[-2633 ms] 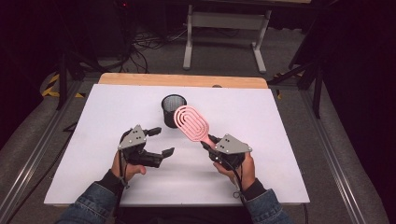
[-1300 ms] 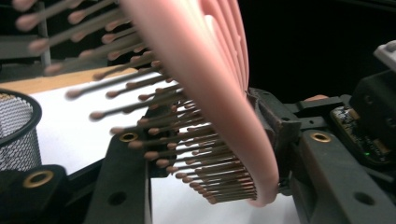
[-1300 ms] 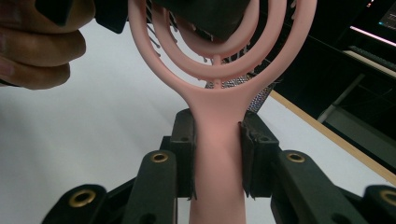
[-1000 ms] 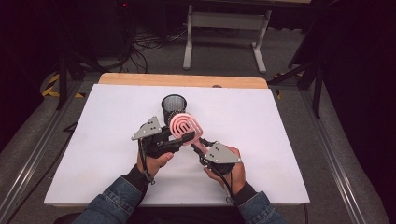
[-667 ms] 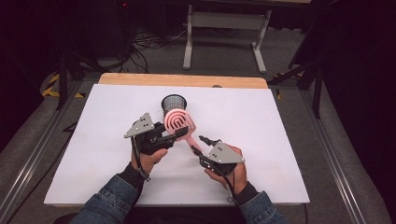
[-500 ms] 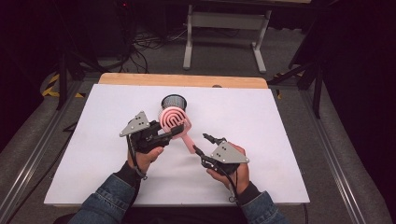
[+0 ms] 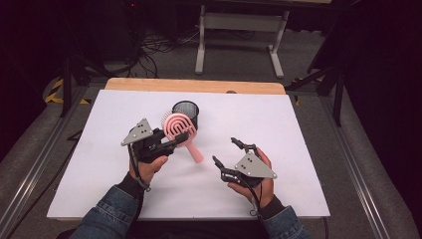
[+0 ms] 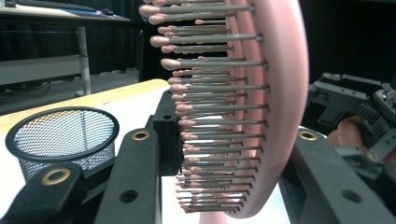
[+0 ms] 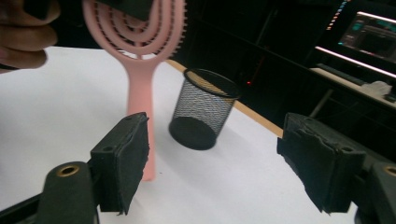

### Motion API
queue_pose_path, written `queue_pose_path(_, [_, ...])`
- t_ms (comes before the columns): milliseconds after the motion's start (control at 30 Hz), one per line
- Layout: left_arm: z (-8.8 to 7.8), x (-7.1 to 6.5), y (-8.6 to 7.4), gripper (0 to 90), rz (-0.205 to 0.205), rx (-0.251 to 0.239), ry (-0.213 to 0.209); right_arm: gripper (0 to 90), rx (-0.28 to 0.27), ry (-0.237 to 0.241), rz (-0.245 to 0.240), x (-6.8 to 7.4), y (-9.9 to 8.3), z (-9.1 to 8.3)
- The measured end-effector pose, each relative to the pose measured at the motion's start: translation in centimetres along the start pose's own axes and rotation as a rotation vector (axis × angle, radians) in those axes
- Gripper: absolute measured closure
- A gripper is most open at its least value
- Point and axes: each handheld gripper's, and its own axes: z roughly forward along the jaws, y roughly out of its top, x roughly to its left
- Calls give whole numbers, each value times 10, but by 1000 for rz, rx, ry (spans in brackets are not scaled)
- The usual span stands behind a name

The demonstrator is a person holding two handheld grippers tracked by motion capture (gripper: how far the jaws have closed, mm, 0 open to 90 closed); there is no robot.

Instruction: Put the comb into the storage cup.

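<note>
I held the pink brush [image 7: 177,129] by its head in my left gripper [image 7: 171,143], left of centre in the high view, its handle slanting down toward the white worktop [image 7: 298,124] and its end at or just above the surface. In the left gripper view the jaws clamped the head across its thickness, one on the bristle side and one on the smooth back. I judged the brush light and stiff, a hard plastic frame with springy bristles; the slick back could slip, and the handle would give a firmer hold than the bristles. My right gripper [image 7: 234,154], lower right of centre, stood wide and empty, its pads [image 9: 125,154] framing the handle and the black mesh cup [image 7: 185,112] beyond. The cup stood upright just behind the brush. The worktop was a plain white sheet over a wooden edge; around it the room was dark, with cables and a grey stand on the floor.
</note>
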Motion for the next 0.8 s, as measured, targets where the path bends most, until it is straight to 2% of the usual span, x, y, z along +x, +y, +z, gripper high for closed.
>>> queue_pose_path(67, [-2,1,0,623,3,-2,4,221,-12,-14,5,-2,-1,-3])
queue_pose_path(167, [-5,3,1,623,1,-7,12,192,2,-36,5,-4,-2,-5])
queue_pose_path(500, [-15,7,9,623,21,-28,38,59,14,-67,31,-14,-11,-15])
queue_pose_path(800, [-18,6,17,623,55,-27,50,46,24,-80,42,-21,-21,-23])
